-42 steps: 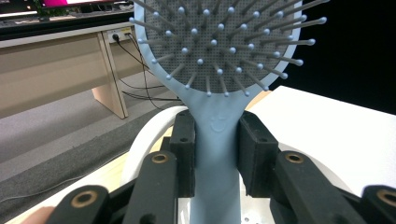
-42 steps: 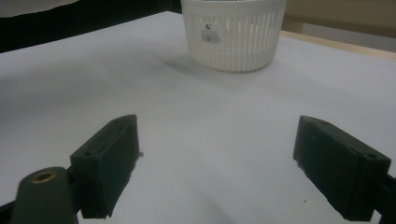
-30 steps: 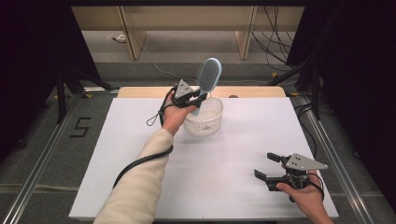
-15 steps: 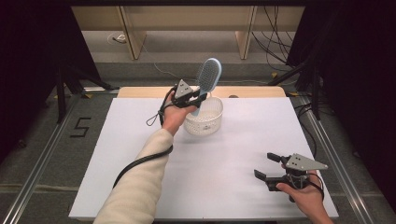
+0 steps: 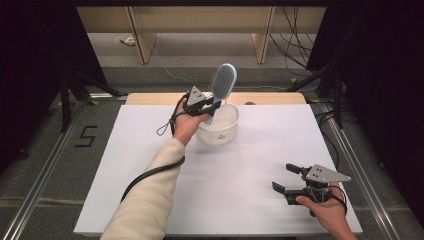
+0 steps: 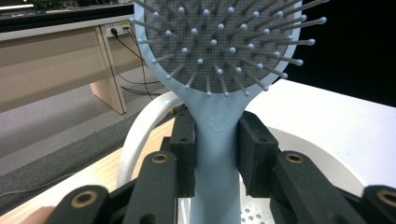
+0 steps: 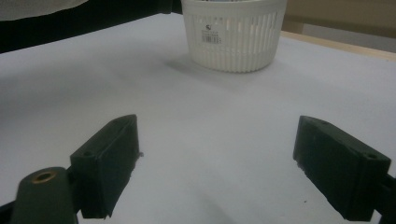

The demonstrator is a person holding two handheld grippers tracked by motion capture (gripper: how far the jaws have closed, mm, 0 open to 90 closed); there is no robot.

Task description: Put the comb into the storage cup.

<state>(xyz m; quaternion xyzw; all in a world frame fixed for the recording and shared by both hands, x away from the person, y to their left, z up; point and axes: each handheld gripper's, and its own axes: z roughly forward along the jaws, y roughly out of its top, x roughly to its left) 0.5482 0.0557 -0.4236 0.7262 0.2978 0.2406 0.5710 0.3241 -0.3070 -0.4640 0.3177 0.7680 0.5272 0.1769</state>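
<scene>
My left gripper (image 6: 215,154) clamps the hairbrush (image 6: 219,70) handle above the basket (image 5: 218,125); I'd lower it in next. Right gripper (image 7: 217,163) idles, jaws apart.

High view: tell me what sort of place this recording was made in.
Most likely a lab or studio set up for recording, not a home. A white-topped table stands between dark curtains, with metal rails along the floor, a taped number 5 beside it and loose cables behind.

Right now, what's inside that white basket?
The white basket holds the lower end of the blue hairbrush handle, clamped by the left gripper. A patch of perforated floor shows; the rest is covered.
</scene>
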